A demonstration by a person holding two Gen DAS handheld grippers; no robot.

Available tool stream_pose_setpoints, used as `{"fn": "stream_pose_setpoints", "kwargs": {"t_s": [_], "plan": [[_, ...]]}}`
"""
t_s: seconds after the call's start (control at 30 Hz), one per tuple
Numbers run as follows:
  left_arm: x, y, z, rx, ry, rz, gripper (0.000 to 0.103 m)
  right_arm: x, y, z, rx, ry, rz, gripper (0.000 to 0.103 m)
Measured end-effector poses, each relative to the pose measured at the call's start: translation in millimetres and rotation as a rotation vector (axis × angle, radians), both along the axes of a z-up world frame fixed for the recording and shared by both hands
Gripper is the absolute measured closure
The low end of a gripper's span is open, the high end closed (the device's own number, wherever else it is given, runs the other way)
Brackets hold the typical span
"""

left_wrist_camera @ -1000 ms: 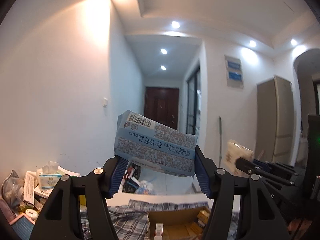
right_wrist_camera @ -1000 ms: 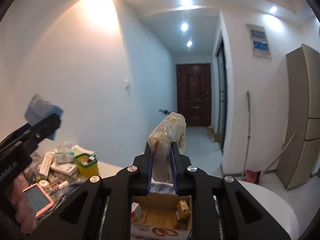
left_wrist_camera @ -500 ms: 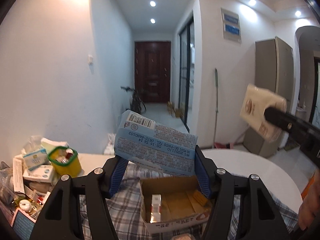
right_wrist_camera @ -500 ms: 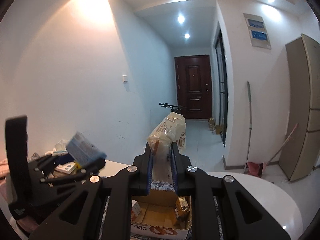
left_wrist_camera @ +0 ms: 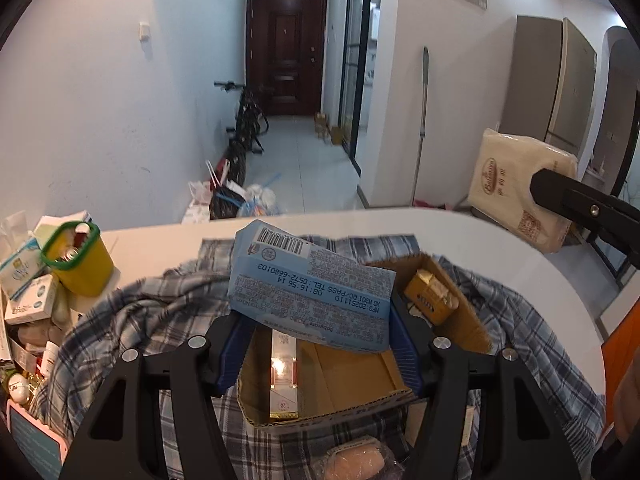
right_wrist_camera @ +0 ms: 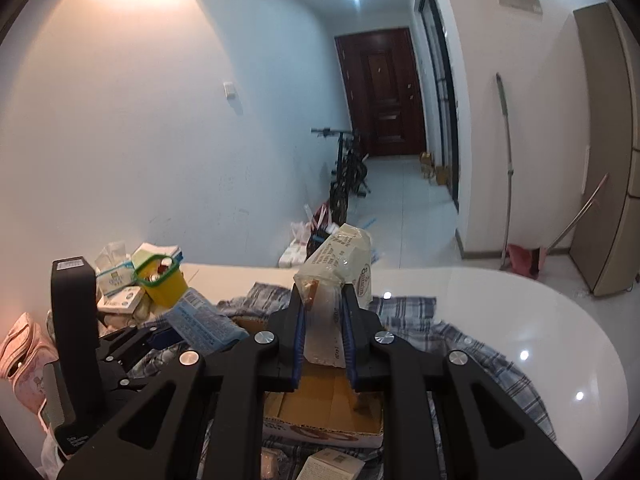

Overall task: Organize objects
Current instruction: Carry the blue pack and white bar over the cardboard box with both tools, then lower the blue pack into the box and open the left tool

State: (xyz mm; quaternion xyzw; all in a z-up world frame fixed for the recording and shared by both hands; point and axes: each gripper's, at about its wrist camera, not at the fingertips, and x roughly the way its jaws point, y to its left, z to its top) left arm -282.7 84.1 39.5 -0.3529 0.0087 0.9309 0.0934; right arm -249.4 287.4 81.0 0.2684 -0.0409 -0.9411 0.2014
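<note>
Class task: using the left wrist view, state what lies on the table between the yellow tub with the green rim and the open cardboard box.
In the left wrist view, rumpled blue plaid cloth fills the stretch between the yellow tub and the cardboard box.

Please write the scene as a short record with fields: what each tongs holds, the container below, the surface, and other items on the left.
left tongs: shut on blue packet
right tongs: shut on beige packet
container: open cardboard box, below both packets
under box: plaid cloth on white table
left side: yellow tub with green rim, small cartons beside it
</note>
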Motion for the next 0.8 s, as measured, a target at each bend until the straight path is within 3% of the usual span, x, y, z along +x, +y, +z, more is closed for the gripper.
{"fn": "stream_pose_setpoints", "kwargs": {"t_s": [0.13,0.3,0.43,0.57,0.63,0.8], "plan": [[-12,3,-17,-0.020,-0.063,-0.006,0.038,-10,-6,-18,0.011,-0.067,0.023,0.087],[-21,0,-30,0.028,-0.132,-0.023,0.038,-14,-9,-28,0.035,-0.098,0.023,0.087],[-21,3,-33,0.040,-0.134,-0.034,0.038,-17,-8,-29,0.049,-0.104,0.012,0.088],[-17,7,-32,0.048,-0.125,-0.048,0.029,-20,-9,-29,0.049,-0.111,0.007,0.087],[-17,7,-31,0.062,-0.128,-0.051,0.019,-20,-9,-28,0.050,-0.112,0.004,0.087],[-17,1,-27,0.074,-0.117,-0.017,0.017,-20,-10,-28,0.050,-0.113,0.008,0.088]]}}
